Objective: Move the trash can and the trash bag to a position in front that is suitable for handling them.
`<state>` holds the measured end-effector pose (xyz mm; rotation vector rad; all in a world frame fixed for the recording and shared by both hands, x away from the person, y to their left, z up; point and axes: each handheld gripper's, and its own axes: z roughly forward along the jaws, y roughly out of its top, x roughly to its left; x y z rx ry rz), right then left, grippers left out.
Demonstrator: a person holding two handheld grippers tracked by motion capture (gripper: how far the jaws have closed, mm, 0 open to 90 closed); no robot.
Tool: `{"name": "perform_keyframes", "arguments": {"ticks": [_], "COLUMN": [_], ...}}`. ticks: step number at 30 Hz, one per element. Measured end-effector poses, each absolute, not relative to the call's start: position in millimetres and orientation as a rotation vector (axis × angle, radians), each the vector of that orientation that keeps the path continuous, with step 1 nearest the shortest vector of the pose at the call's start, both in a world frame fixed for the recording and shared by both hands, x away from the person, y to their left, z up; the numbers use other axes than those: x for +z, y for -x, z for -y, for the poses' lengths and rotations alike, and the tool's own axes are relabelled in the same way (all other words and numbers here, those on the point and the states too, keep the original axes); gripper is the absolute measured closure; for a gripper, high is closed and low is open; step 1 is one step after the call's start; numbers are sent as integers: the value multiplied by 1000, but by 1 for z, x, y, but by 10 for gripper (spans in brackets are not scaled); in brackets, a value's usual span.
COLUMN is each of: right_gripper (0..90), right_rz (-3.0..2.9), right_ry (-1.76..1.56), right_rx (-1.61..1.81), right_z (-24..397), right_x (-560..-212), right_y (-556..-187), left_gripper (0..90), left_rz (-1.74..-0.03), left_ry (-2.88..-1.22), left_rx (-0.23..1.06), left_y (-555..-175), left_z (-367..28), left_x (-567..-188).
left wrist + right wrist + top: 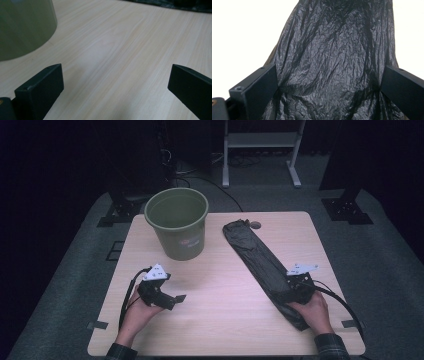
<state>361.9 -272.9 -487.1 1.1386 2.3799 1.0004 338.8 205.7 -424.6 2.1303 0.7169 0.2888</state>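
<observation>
An olive-green bucket (176, 222) stands upright at the table's back left, and its wall (25, 25) rises at the upper left of the left gripper view. A long, crumpled black plastic bag (255, 257) lies flat, running diagonally from the back centre to the front right. My right gripper (292, 287) rests over the bag's near end. It is open, and the bag (329, 57) spreads between its wide jaws (329, 90). My left gripper (172, 291) is open at the front left, over bare wood (115, 85).
The light wooden table (220, 290) has free room in its middle and front. A small dark round thing (255, 225) lies at the bag's far end. Grey carpet surrounds the table. Stand feet and cables sit beyond its back edge.
</observation>
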Motion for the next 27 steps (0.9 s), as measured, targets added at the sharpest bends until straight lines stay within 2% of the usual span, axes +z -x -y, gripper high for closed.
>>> {"name": "perform_keyframes", "arguments": {"ticks": [13, 27], "right_gripper": [0, 0], "right_rz": [-2378, -2379], "right_ry": [-1136, -1137], "right_rx": [1002, 1003], "right_z": [273, 273], "right_x": [-487, -487], "right_y": [-362, -362], "left_gripper": [0, 0], "left_rz": [-691, -701], "left_ry": [-2095, -2052], "left_rx": [279, 339], "left_y": [-359, -380], "left_z": [-204, -214], "left_x": [-375, -325]}}
